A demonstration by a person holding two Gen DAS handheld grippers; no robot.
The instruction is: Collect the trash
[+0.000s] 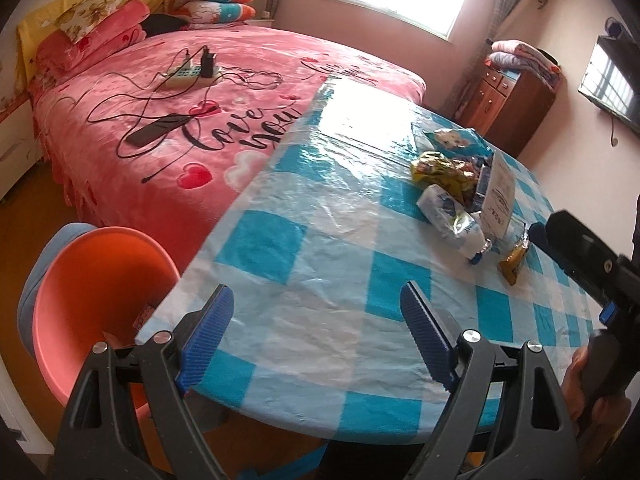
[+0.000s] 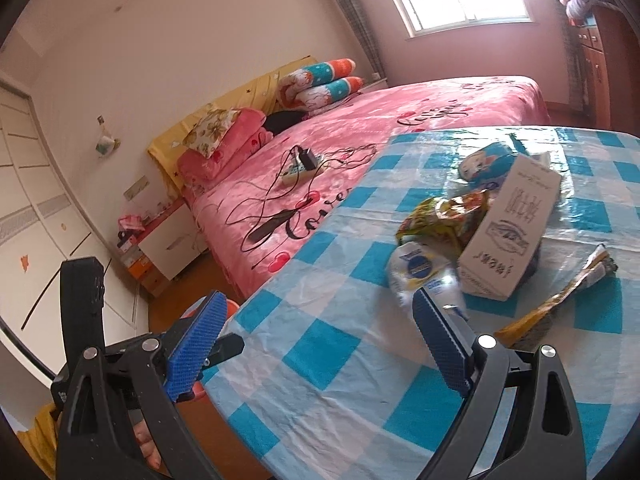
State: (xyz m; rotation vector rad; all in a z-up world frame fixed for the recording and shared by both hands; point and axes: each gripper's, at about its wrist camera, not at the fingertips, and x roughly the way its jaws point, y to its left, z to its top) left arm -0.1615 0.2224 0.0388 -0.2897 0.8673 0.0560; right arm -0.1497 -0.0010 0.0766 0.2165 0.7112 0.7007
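A heap of trash lies on the far right of the blue-checked table (image 1: 304, 280): a blue snack bag (image 1: 456, 142), a crumpled yellow wrapper (image 1: 444, 172), a white plastic wrapper (image 1: 452, 220), a white carton (image 1: 498, 196) and a small yellow-brown wrapper (image 1: 514, 260). My left gripper (image 1: 318, 320) hangs open over the table's near edge, well short of the heap, with nothing between its pads. My right gripper (image 2: 318, 336) is also open and holds nothing. Its right pad (image 2: 440, 344) sits just in front of the white plastic wrapper (image 2: 420, 272), with the carton (image 2: 512, 232) behind.
An orange round plastic tub (image 1: 96, 304) stands on the floor at the table's left edge. The pink bed (image 1: 192, 128) with a power strip and cables (image 1: 188, 74) borders the table's far side. A wooden cabinet (image 1: 508, 100) stands at the back right.
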